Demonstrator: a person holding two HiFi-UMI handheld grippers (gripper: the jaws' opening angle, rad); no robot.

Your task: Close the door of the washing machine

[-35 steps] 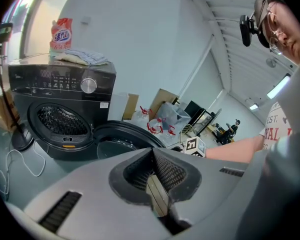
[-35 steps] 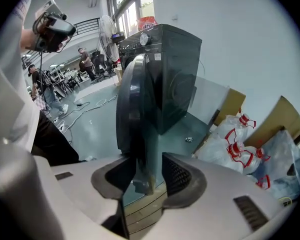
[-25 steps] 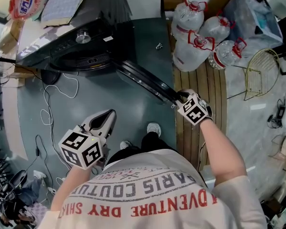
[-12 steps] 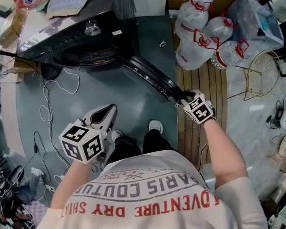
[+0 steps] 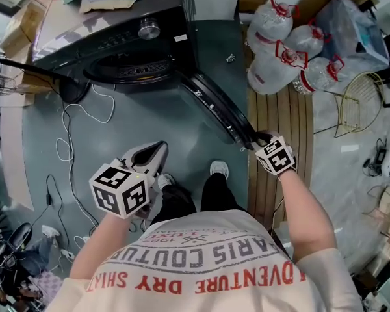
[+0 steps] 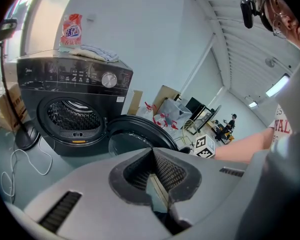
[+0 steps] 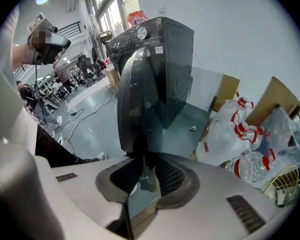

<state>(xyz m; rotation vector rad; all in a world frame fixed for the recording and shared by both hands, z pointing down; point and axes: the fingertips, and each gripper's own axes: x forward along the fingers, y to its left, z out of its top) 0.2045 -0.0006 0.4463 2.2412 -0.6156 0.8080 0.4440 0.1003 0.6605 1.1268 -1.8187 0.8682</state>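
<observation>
The black front-loading washing machine [image 5: 117, 38] stands at the top of the head view with its round door [image 5: 214, 106] swung out towards me. My right gripper [image 5: 252, 137] is shut on the door's outer rim. In the right gripper view the door's edge [image 7: 135, 99] runs straight down between the jaws of my right gripper [image 7: 142, 171]. My left gripper [image 5: 153, 153] hangs over the grey floor in front of the machine, shut and holding nothing. The left gripper view shows the open drum [image 6: 70, 114] and the door [image 6: 135, 136] beyond my left gripper [image 6: 152, 176].
Several large water bottles [image 5: 279, 51] lie on wooden slats [image 5: 279, 109] right of the door, with a wire basket [image 5: 357, 99] beyond. White cables [image 5: 71, 142] trail over the floor at the left. My feet [image 5: 218, 169] stand just behind the door. A detergent bag [image 6: 71, 29] sits on the machine.
The door has swung a little towards the machine with my right gripper on its rim. My left gripper has drifted slightly right and stays shut.
</observation>
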